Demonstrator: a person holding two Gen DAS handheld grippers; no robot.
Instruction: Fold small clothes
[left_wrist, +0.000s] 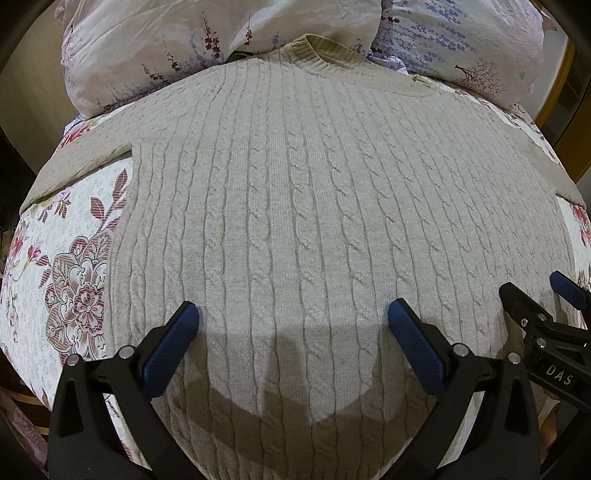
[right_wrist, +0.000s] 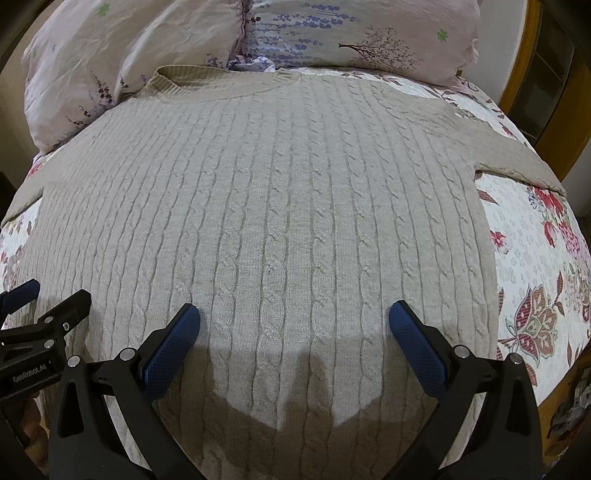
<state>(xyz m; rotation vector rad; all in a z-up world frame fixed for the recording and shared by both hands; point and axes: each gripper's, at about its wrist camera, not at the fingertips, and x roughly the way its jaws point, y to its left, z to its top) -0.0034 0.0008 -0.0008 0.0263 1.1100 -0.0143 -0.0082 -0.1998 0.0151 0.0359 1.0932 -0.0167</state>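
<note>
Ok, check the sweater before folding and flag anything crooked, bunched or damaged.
Nothing stands out. The beige cable-knit sweater lies flat and face up on the floral bedspread, collar toward the pillows, both sleeves spread sideways. No holes or stains show. Both tongs, left and right, are open above the hem.

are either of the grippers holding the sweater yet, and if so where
Nothing is held. The left gripper and the right gripper both hover open over the lower part of the beige sweater, which lies spread flat on the floral bedspread.
</note>
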